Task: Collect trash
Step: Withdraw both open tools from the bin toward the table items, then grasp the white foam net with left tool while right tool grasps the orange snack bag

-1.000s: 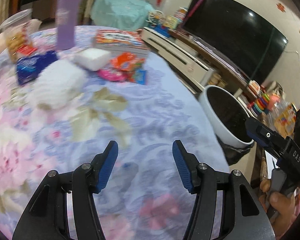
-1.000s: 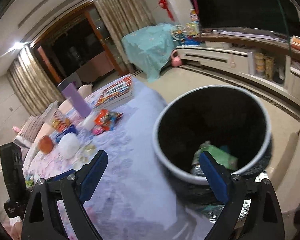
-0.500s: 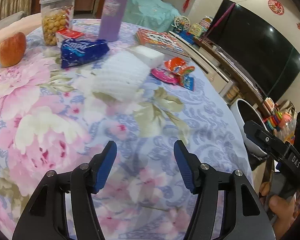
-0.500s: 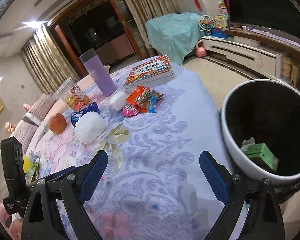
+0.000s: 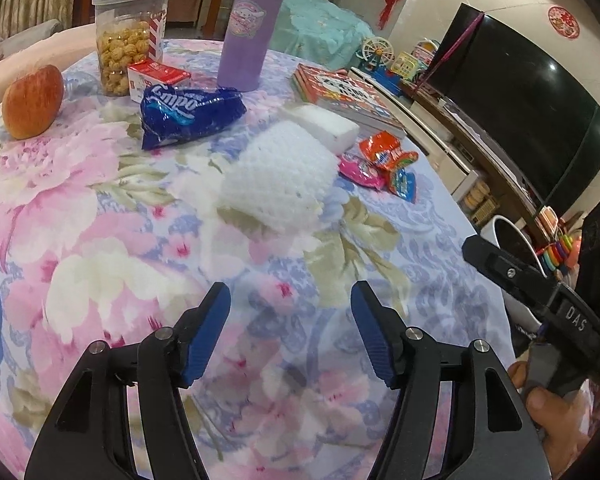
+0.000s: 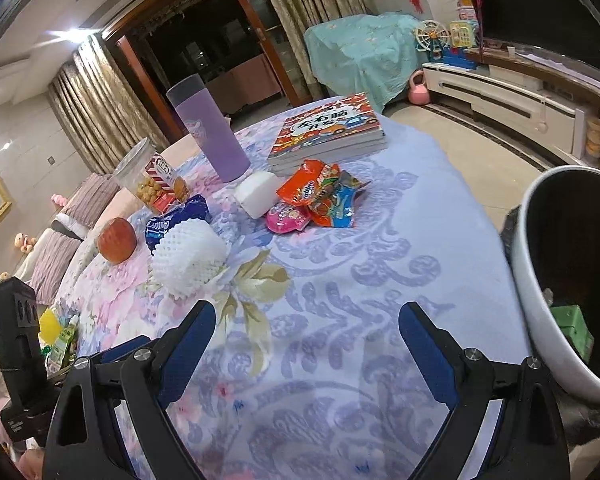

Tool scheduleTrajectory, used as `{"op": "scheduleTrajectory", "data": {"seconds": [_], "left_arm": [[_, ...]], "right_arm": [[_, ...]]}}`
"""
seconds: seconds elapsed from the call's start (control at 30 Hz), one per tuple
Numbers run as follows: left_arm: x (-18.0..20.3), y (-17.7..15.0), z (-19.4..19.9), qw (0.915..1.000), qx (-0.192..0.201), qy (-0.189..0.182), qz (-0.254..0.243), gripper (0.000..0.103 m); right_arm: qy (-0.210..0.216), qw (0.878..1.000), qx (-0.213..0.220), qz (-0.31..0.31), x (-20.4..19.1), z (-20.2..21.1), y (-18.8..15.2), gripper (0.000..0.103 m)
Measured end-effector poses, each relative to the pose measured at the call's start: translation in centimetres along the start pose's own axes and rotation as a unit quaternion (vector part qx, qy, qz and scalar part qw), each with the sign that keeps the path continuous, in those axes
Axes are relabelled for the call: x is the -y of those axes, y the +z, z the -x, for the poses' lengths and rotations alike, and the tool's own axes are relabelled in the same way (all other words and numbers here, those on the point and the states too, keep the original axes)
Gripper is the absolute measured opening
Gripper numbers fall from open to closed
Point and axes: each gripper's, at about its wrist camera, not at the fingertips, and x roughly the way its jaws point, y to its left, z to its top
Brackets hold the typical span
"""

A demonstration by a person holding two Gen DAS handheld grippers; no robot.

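Note:
A white foam fruit net point(image 5: 278, 178) point(image 6: 188, 256) lies on the flowered tablecloth point(image 5: 100, 240). Beyond it lie orange, pink and blue snack wrappers point(image 5: 384, 164) point(image 6: 320, 196), a white foam block point(image 5: 326, 126) point(image 6: 258, 192) and a blue Tempo tissue pack point(image 5: 188, 114) point(image 6: 172, 222). A white trash bin point(image 6: 540, 312) point(image 5: 504, 236) stands off the table's right edge with a green carton point(image 6: 572, 326) inside. My left gripper point(image 5: 290, 330) is open and empty, short of the net. My right gripper point(image 6: 306, 344) is open and empty over the cloth, left of the bin.
An apple point(image 5: 32, 102), a popcorn jar point(image 5: 130, 54), a small red-white box point(image 5: 156, 78), a purple tumbler point(image 5: 254, 26) and a picture book point(image 5: 344, 94) stand at the table's far side. A TV point(image 5: 520, 100) and cabinet lie beyond.
Both grippers have swung left, away from the bin and toward the table. The bin has slid to the right edge of both views. The foam net and wrappers are now nearer.

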Motion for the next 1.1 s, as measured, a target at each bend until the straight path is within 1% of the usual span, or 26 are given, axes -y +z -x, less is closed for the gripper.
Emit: {"op": "scheduleTrajectory", "data": {"seconds": [0.13, 0.23, 0.43, 0.57, 0.63, 0.67, 0.7, 0.73, 0.77, 0.8, 0.83, 0.87, 0.9, 0.93, 0.97, 1.0, 1.1], "left_arm": [[0.1, 1.6, -0.4, 1.0, 0.008, 0.003, -0.003, 0.065], [0.2, 2.7, -0.6, 0.9998, 0.016, 0.007, -0.007, 0.068], [-0.3, 4.9, -1.6, 0.9995, 0.028, 0.009, -0.01, 0.068], [-0.6, 5.7, -3.1, 0.9995, 0.022, 0.011, -0.018, 0.068], [-0.8, 5.7, -3.7, 0.9995, 0.019, 0.013, -0.022, 0.068], [-0.8, 5.6, -4.0, 0.9995, 0.018, 0.013, -0.023, 0.068], [-0.8, 5.6, -4.2, 0.9995, 0.016, 0.012, -0.023, 0.068], [-0.9, 5.5, -4.5, 0.9995, 0.014, 0.012, -0.024, 0.068], [-0.9, 5.5, -4.6, 0.9995, 0.015, 0.013, -0.025, 0.067], [-0.9, 5.4, -4.7, 0.9995, 0.016, 0.013, -0.025, 0.064], [-0.9, 5.4, -4.8, 0.9995, 0.015, 0.012, -0.025, 0.058], [-1.0, 5.3, -5.0, 0.9996, 0.012, 0.009, -0.024, 0.055], [-1.1, 5.3, -5.0, 0.9997, 0.01, 0.007, -0.023, 0.049], [-1.1, 5.3, -5.0, 0.9997, 0.009, 0.005, -0.022, 0.043], [-1.1, 5.3, -5.0, 0.9997, 0.009, 0.003, -0.023, 0.042], [-1.0, 5.2, -4.8, 0.9997, 0.01, 0.003, -0.023, 0.039], [-0.6, 4.9, -4.0, 0.9995, 0.017, 0.0, -0.028, 0.037]], "right_arm": [[-0.004, 1.0, -0.002, 0.008, -0.2, -1.6, 0.9, 0.094], [-0.001, 1.0, -0.003, 0.001, 0.0, -2.6, 1.6, 0.094], [0.003, 1.0, 0.001, -0.026, 1.1, -4.7, 4.3, 0.094], [0.006, 0.999, 0.006, -0.05, 2.2, -6.2, 6.1, 0.094], [0.0, 0.998, 0.003, -0.064, 2.9, -7.1, 6.7, 0.092], [0.001, 0.997, 0.003, -0.071, 3.2, -7.4, 6.8, 0.086], [0.003, 0.997, -0.001, -0.081, 3.6, -7.9, 7.0, 0.079], [0.005, 0.996, -0.004, -0.087, 3.9, -8.2, 7.0, 0.074], [0.008, 0.995, -0.01, -0.096, 4.2, -8.8, 7.1, 0.066], [0.007, 0.995, -0.014, -0.101, 4.5, -9.2, 7.0, 0.055], [0.006, 0.995, -0.015, -0.102, 4.6, -9.4, 6.9, 0.047], [0.01, 0.994, -0.015, -0.104, 4.7, -9.6, 6.8, 0.034], [0.016, 0.994, -0.015, -0.103, 4.7, -9.6, 6.7, 0.027], [0.018, 0.995, -0.01, -0.1, 4.7, -9.4, 6.7, 0.024], [0.021, 0.995, -0.004, -0.098, 4.7, -9.2, 6.7, 0.016], [0.024, 0.995, 0.001, -0.094, 4.6, -8.8, 6.7, 0.013], [0.027, 0.996, 0.007, -0.085, 4.2, -7.8, 6.4, 0.01]]}}
